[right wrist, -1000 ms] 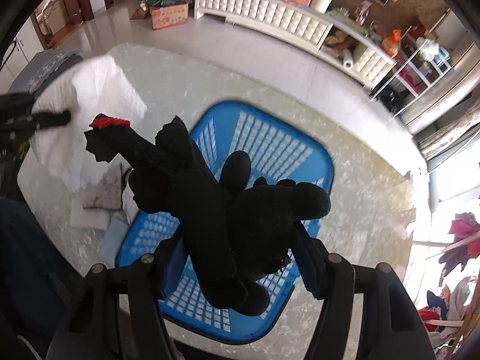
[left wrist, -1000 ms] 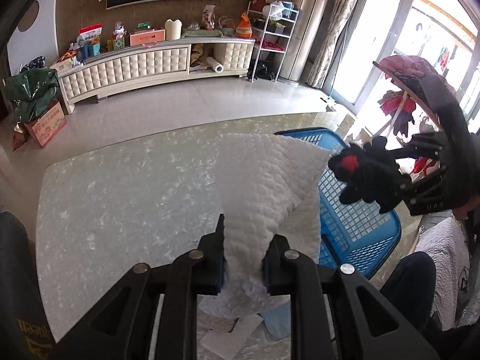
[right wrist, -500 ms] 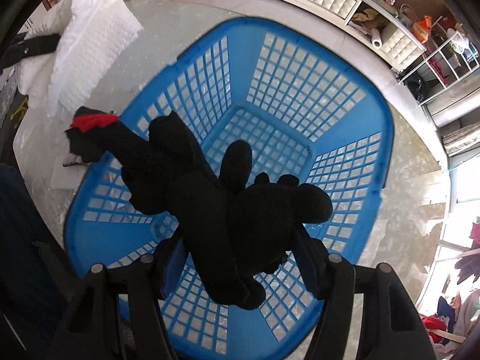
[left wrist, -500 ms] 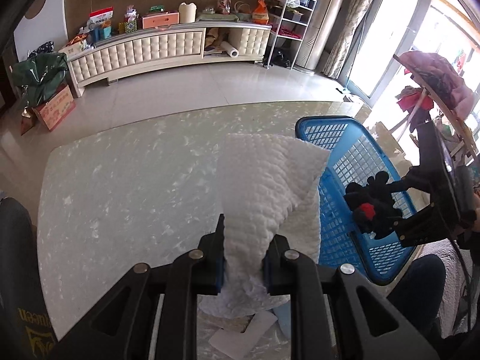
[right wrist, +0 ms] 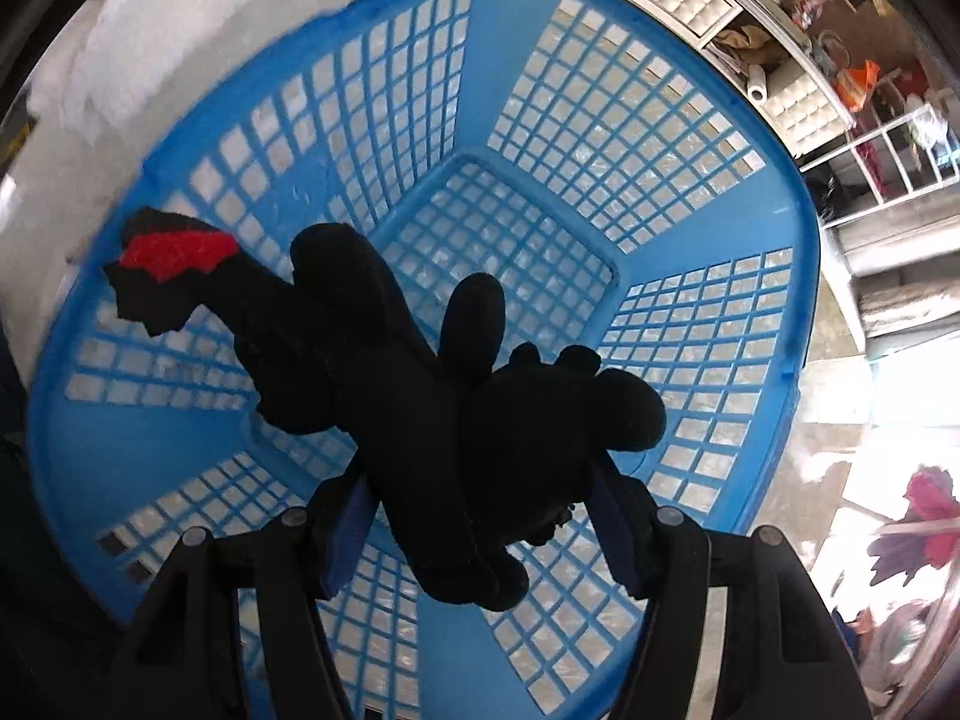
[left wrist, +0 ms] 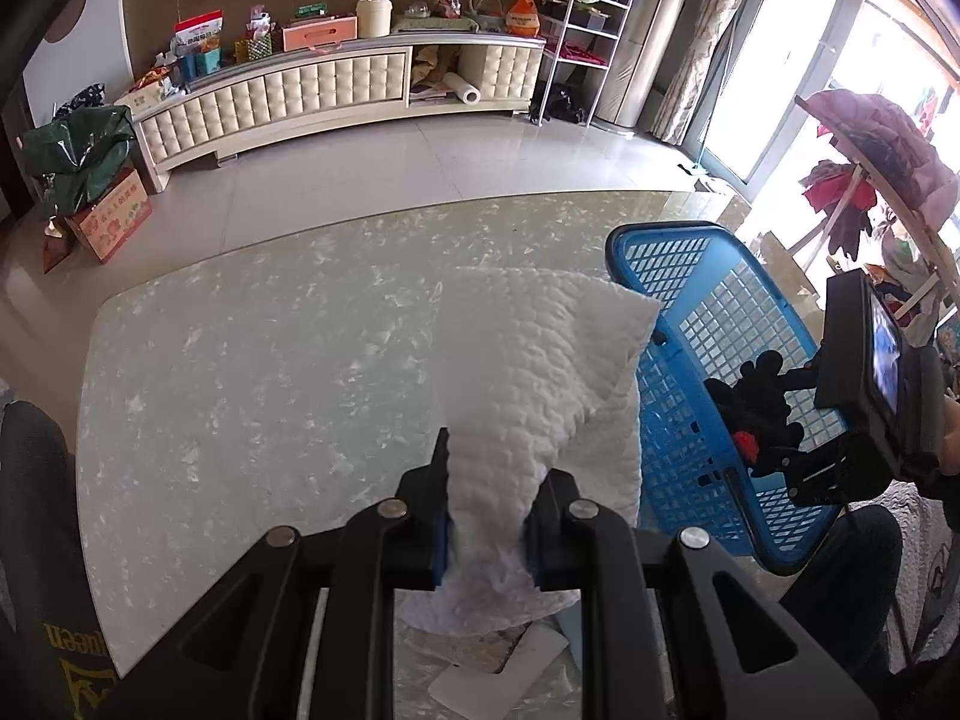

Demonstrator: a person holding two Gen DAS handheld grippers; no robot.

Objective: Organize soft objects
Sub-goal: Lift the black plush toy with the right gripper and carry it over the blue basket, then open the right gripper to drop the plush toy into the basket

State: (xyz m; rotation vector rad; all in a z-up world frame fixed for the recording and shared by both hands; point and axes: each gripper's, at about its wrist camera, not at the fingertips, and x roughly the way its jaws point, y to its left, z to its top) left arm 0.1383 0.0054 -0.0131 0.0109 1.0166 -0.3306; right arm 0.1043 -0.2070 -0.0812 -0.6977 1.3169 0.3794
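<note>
While you've got the black plush toy (right wrist: pixel 444 408) hanging right over the middle of the blue basket (right wrist: pixel 774 192), don't just fling it. Your right gripper (right wrist: pixel 480 516) is clenched on its body, head and tail dangling forward over the mesh floor. I'd lower it a bit more so it sits inside the walls, then let go straight down; the red-tipped tail (right wrist: pixel 171 249) pokes out toward the rim and looks like it could drape over the edge if you release too high or off-centre.

Your left gripper (left wrist: pixel 489 504) is clamped on the lower end of the white quilted pillow (left wrist: pixel 540 372), held up above the marble table (left wrist: pixel 240 372), just beside the basket's near wall. It's bulky, so my guess is it goes in second. Keep it out of the way for now.

Compared with a second ago: the toy was up high above the table with the basket well below; now the basket fills the right wrist view and the toy is down at rim level or lower. The pillow hasn't really shifted in the left claw, same pinch, same spot.
</note>
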